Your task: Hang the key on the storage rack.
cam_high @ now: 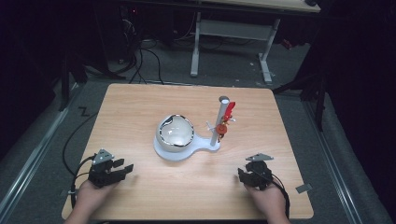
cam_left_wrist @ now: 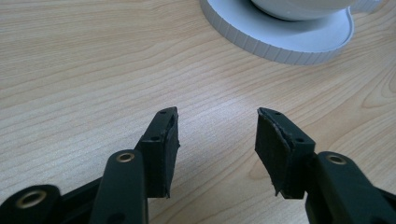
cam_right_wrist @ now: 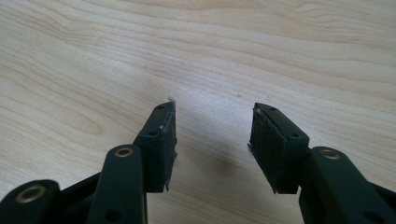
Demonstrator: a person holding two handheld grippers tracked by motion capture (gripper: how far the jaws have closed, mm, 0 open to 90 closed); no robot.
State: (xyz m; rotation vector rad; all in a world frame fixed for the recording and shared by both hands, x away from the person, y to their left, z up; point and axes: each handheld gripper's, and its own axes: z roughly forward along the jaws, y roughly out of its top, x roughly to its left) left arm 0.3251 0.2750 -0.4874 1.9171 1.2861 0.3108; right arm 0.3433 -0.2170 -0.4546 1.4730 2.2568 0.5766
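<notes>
On the tabletop [cam_high: 140, 107] mid-centre sits a white stand [cam_high: 205, 142] with a bowl [cam_high: 176, 133], post [cam_high: 219, 122] and small red toy [cam_high: 226, 120] hanging on it. Left gripper [cam_high: 122, 168] and right gripper [cam_high: 247, 173] rest near the front edge, jaws wide, empty, well apart from the stand. Risk: a careless reach likely knocks the post and tips the stand.

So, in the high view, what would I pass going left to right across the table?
Left claw → white bowl on its white stand → grey upright tube with red bits clipped on → right claw. Both claws are open and hold nothing.
</notes>
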